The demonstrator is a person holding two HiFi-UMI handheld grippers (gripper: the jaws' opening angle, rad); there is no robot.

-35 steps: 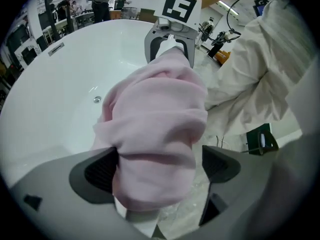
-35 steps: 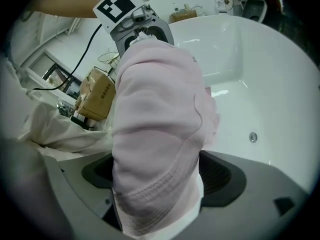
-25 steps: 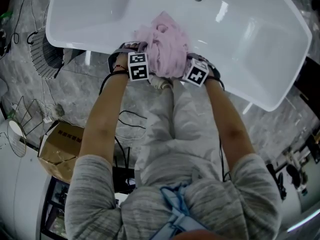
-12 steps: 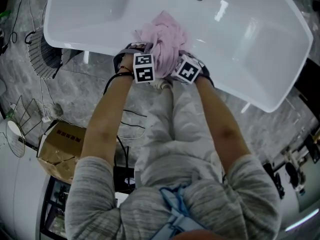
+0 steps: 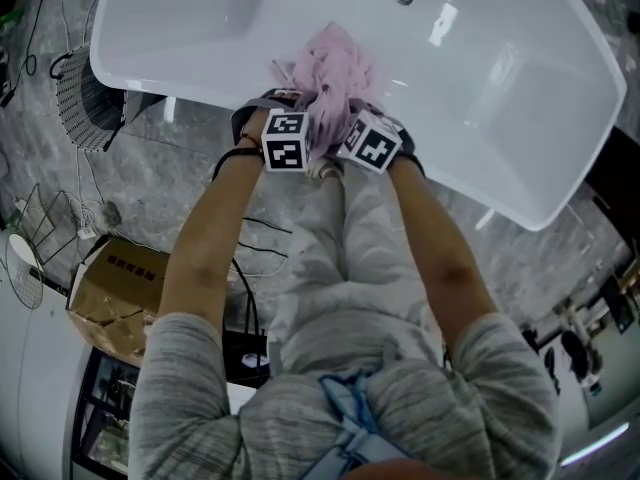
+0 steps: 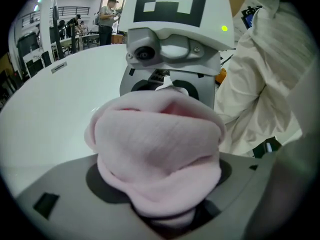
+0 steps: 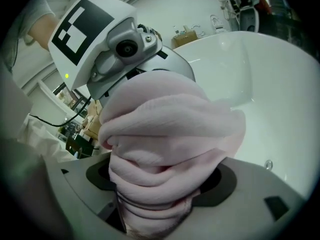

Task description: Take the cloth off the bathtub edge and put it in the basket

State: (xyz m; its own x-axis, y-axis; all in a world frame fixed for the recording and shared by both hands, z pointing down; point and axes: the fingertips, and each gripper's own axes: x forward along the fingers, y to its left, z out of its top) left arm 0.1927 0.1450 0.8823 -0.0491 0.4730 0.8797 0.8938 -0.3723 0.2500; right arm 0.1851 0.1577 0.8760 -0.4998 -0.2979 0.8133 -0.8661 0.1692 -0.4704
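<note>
Right, I've got both grippers on the pink cloth [image 5: 335,58]; L gripper [image 6: 161,194] jaws have just been closing, cloth bunched tight btwn them, gripped; R gripper [image 7: 159,199] same, jaws just been closing, folds squeezed btwn them; rest of cloth heaps beyond both sets of jaw tips, on near edge of white bathtub [image 5: 500,78]; each gripper faces the other across the wad.

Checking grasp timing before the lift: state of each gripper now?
Left gripper: jaws have just been closing, clamped on the cloth.
Right gripper: jaws have just been closing, clamped on the same cloth.
</note>
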